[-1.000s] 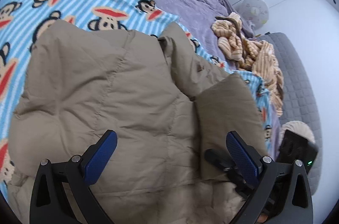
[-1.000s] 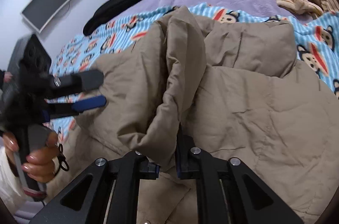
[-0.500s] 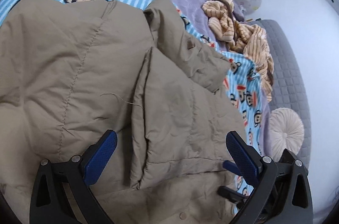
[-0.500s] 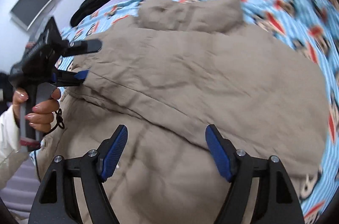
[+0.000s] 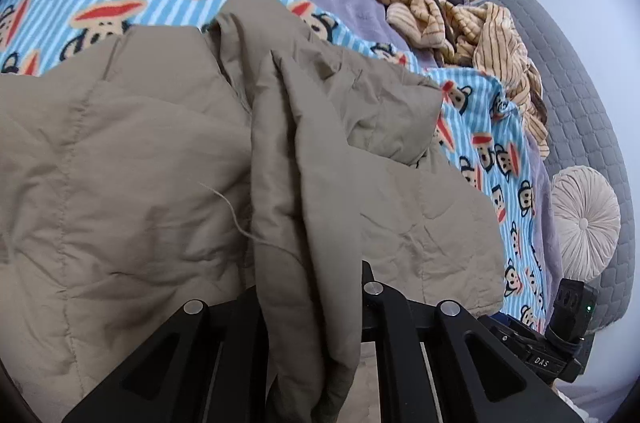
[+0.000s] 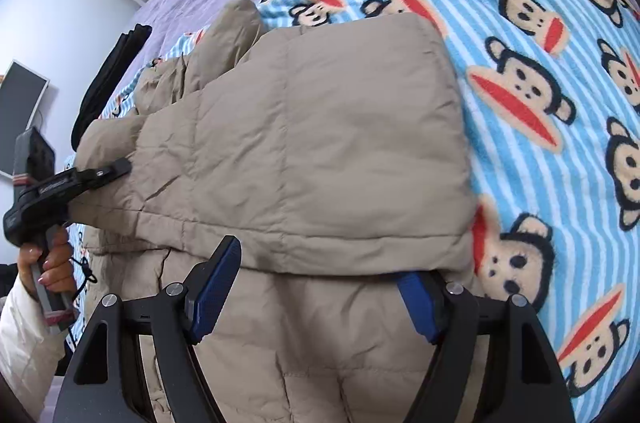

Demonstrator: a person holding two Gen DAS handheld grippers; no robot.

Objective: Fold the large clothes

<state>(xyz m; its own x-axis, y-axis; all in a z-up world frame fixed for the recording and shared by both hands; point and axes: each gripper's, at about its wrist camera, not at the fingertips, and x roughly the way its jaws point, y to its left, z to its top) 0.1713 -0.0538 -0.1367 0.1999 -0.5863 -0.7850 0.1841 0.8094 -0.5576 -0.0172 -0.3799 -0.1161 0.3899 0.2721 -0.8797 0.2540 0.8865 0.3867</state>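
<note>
Left wrist view: left claw [image 5: 308, 307] clenched on a fold of the puffy quilted tan coat [image 5: 132, 159]; right claw [image 6: 316, 287] gapes wide over it, beside the fleecy striped blanket [image 6: 540, 71].

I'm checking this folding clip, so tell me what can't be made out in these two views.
- Left wrist view: the left gripper fingertips are buried in a fold of the tan jacket.
- Right wrist view: the jacket's lower part is cut off by the bottom edge, behind the right gripper.
- Both views: the monkey blanket under the jacket is hidden.
</note>
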